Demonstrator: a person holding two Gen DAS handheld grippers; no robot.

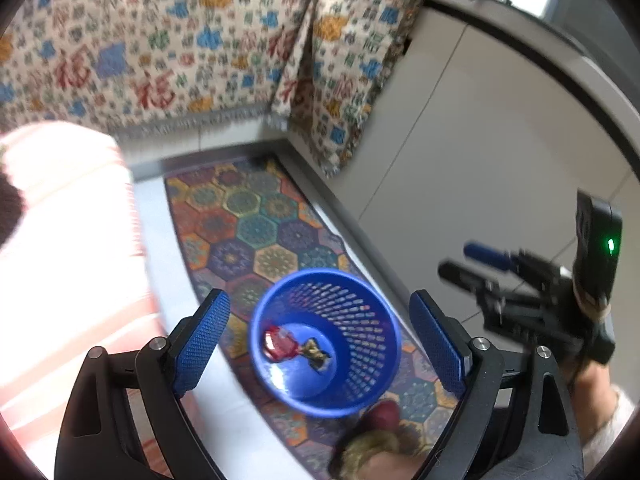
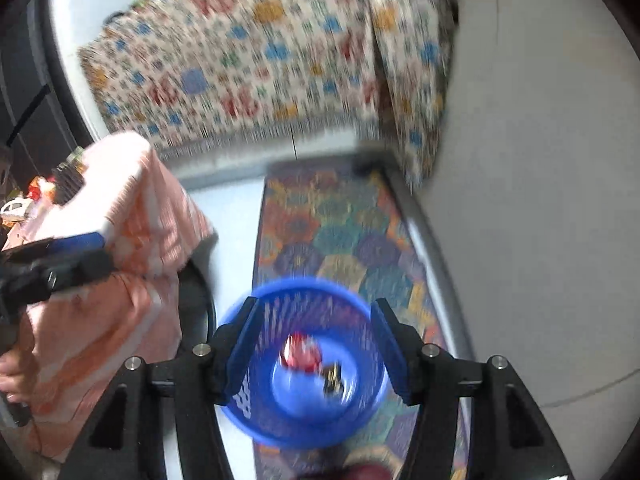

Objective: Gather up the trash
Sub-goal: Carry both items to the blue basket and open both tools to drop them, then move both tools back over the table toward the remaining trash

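Glossy perforated plastic basket (image 1: 325, 343) stands on a woven patterned rug (image 1: 256, 232).

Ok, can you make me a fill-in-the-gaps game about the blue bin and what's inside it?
1. The round plastic mesh bin is coloured ____.
2. The bin stands on a colourful patterned ____ with hexagon shapes.
3. Inside the bin lie a dark gold wrapper and a shiny ____ wrapper.
4. The jaws of the left gripper are ____, with nothing held between them.

Missing words: blue; rug; red; open
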